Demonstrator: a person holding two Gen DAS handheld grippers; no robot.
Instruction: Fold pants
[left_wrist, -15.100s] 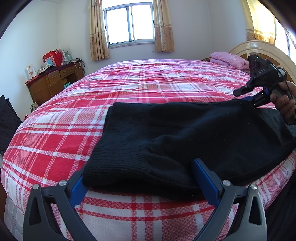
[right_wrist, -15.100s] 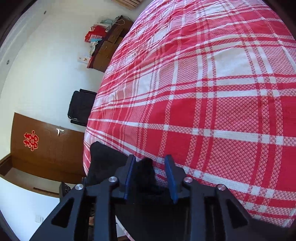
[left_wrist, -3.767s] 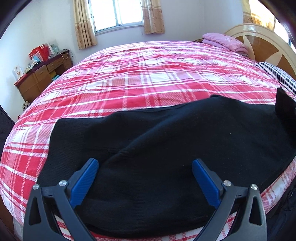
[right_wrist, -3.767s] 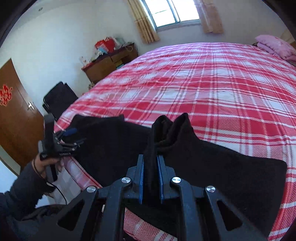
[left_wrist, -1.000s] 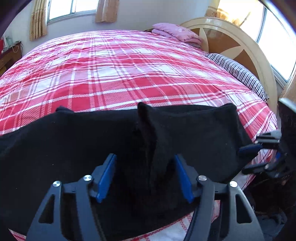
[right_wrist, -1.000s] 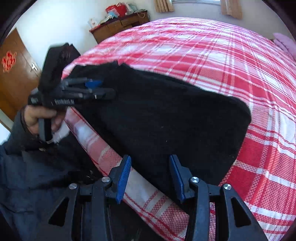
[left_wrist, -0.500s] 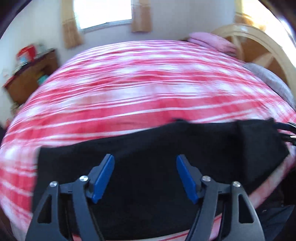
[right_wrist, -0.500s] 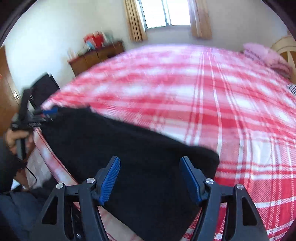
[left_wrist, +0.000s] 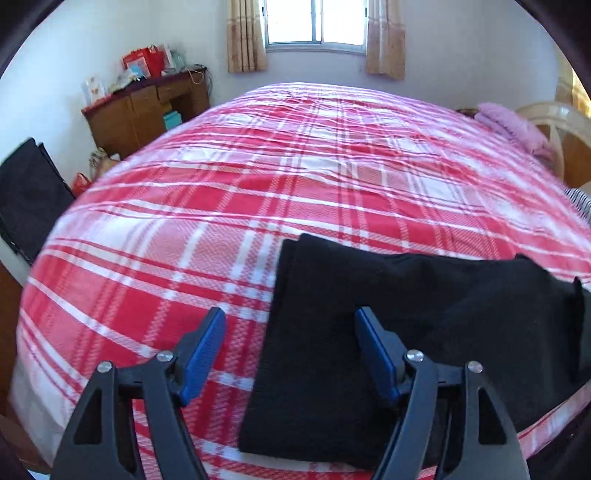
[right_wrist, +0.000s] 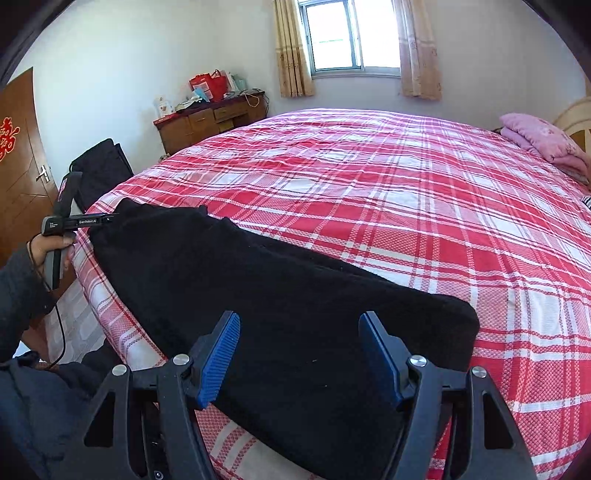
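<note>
Black knit pants (right_wrist: 280, 295) lie folded in a long flat strip along the near edge of the red plaid bed (right_wrist: 406, 206). My right gripper (right_wrist: 299, 354) hovers open over the strip's right end, nothing pinched between its blue pads (right_wrist: 218, 356). In the left wrist view my left gripper (left_wrist: 291, 350) stands open, straddling the left edge of the pants (left_wrist: 406, 325); one pad is over the bedspread (left_wrist: 147, 258), the other over the cloth. The right wrist view shows the left gripper (right_wrist: 109, 218) side-on at the strip's far end, held by a hand (right_wrist: 55, 251).
A wooden desk (right_wrist: 210, 118) with clutter stands by the far wall under the window (right_wrist: 354, 33). A black chair (right_wrist: 103, 166) sits at the bed's left corner, a brown door (right_wrist: 18, 162) beyond it. Pink pillows (right_wrist: 543, 142) lie by the headboard (left_wrist: 554, 122).
The raised fold between the left jaws a second ago now lies flat. The left gripper has swept leftward to the pants' left end. Both pairs of jaws stand wider apart.
</note>
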